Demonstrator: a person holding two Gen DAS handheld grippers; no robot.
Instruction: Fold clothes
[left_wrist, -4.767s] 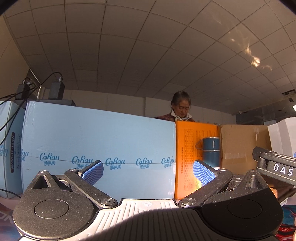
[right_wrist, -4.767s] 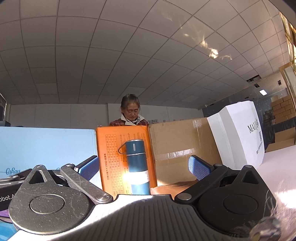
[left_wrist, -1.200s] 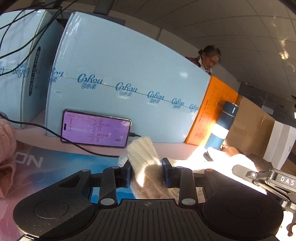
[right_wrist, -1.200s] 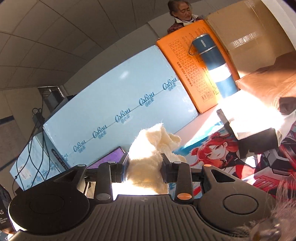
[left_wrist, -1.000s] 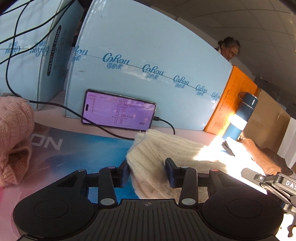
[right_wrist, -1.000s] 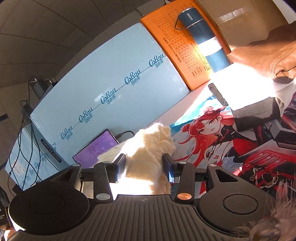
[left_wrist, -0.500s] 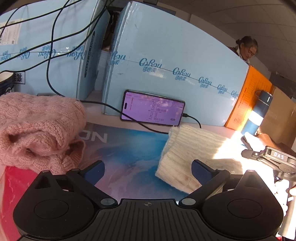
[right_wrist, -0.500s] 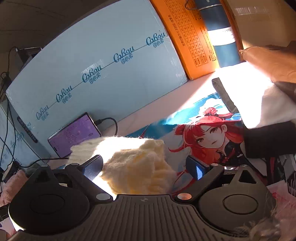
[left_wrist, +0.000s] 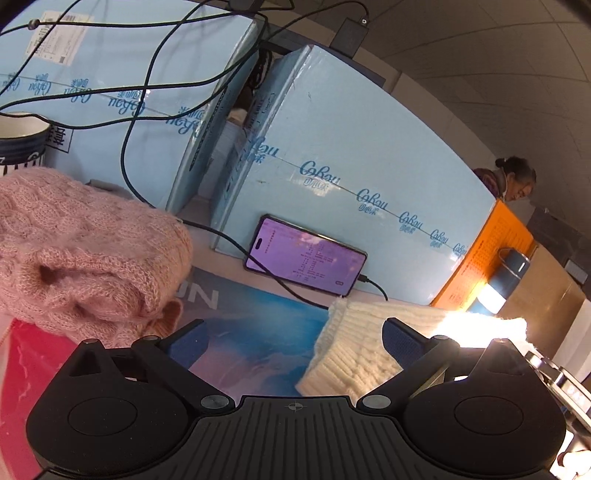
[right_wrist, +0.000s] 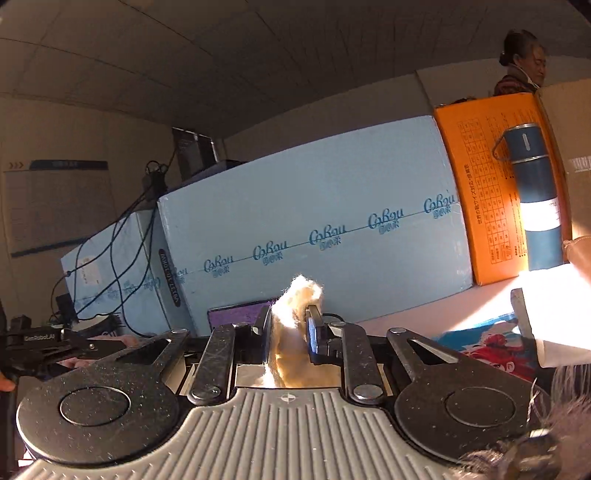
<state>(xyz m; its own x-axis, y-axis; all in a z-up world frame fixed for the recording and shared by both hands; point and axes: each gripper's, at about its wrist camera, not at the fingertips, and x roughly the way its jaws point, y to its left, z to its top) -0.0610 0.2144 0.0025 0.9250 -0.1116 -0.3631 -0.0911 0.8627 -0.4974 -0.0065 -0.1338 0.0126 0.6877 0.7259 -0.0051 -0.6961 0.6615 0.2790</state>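
The cream ribbed knit garment (left_wrist: 354, 343) lies on the table (left_wrist: 258, 347), lower right in the left view. The right tongs (right_wrist: 289, 334) pinch a tuft of it; the left tongs (left_wrist: 291, 341) are spread. That thin bite could slip, or drag the phone's black cable (left_wrist: 280, 284).

We see cream knit sweater (left_wrist: 354, 343) | ribbed, folded, lying on the printed mat (left_wrist: 258, 332) | pink knit sweater (left_wrist: 74, 251) | bunched heap, far left, well apart

left tool (left_wrist: 293, 341): black body, blue pads | right tool (right_wrist: 288, 328): grey ribbed body, scratched black arms
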